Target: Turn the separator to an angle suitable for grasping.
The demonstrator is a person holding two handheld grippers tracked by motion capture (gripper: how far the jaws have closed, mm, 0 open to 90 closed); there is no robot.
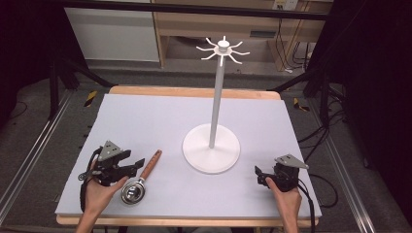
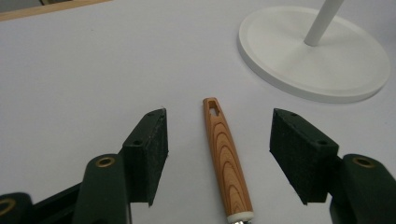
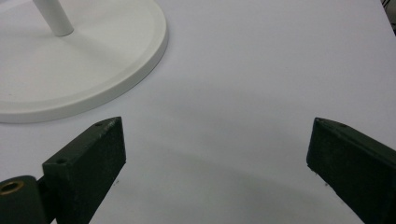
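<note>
- High view: the ladle (image 1: 139, 180) lies at the near left of the table (image 1: 145, 116), bowl toward the person, wooden handle angled toward the hook stand (image 1: 212, 145). The left gripper (image 1: 137, 165) sits just beside it; the right gripper (image 1: 257, 174) rests well apart.
- Left gripper view: jaws spread wide either side of the handle (image 2: 226, 161), not touching. Judged: the reach before grasping; next, lower and close squarely.
- Right gripper view: jaws wide apart over bare table, holding nothing.
</note>
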